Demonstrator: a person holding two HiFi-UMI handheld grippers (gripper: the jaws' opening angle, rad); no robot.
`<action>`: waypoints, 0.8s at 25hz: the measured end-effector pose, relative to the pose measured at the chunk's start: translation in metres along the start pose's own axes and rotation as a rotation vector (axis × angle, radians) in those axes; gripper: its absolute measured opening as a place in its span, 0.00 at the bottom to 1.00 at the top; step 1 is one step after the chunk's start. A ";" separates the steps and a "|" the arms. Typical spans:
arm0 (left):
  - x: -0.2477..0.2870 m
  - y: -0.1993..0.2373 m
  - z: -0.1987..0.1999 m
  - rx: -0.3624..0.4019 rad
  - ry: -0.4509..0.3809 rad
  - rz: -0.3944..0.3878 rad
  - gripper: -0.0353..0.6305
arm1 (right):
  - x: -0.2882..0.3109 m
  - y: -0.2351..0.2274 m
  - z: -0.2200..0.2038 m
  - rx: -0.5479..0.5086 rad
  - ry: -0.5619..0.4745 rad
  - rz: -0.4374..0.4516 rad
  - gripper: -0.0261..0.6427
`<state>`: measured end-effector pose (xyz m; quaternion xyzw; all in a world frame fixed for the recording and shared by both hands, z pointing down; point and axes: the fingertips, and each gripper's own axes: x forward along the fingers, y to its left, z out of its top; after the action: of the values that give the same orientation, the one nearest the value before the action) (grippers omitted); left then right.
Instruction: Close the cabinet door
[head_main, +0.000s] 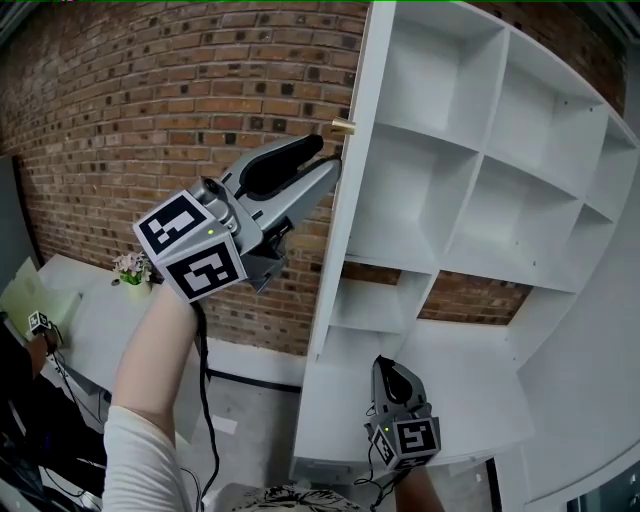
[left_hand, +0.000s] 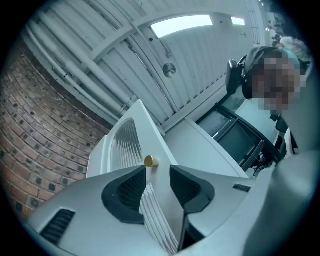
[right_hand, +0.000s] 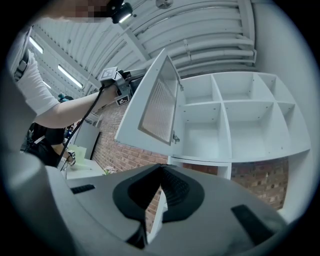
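Note:
The white cabinet door (head_main: 352, 200) stands open, edge-on to me, with a small brass knob (head_main: 344, 126) near its top. My left gripper (head_main: 330, 155) is raised just below the knob, up against the door's edge. In the left gripper view its jaws (left_hand: 157, 175) are open; the door's ribbed panel (left_hand: 125, 145) runs between the pads and the knob (left_hand: 151, 161) sits just past the tips. My right gripper (head_main: 385, 365) hangs low by the cabinet's bottom shelf, and its jaws (right_hand: 160, 169) are shut on nothing. The door (right_hand: 150, 100) shows swung out in the right gripper view.
The cabinet's bare white shelves (head_main: 480, 200) are exposed to the right of the door. A brick wall (head_main: 150, 100) lies behind. A white table (head_main: 90, 320) at the left holds a small flower pot (head_main: 132, 268). A person (left_hand: 295, 140) and dark screens (left_hand: 235, 135) are beyond the door.

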<state>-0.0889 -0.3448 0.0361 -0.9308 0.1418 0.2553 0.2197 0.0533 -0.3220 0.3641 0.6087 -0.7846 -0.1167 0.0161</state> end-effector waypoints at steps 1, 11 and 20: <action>0.002 0.002 0.004 0.006 -0.002 -0.001 0.28 | 0.000 0.001 0.000 -0.002 0.003 0.002 0.05; 0.027 0.017 0.019 -0.054 -0.004 -0.022 0.30 | -0.002 0.003 0.004 -0.021 -0.005 0.010 0.05; 0.038 0.007 0.010 -0.199 -0.041 -0.129 0.21 | -0.003 -0.012 -0.009 0.015 0.013 -0.028 0.05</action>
<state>-0.0637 -0.3521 0.0058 -0.9499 0.0511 0.2723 0.1448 0.0671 -0.3232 0.3708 0.6207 -0.7766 -0.1071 0.0151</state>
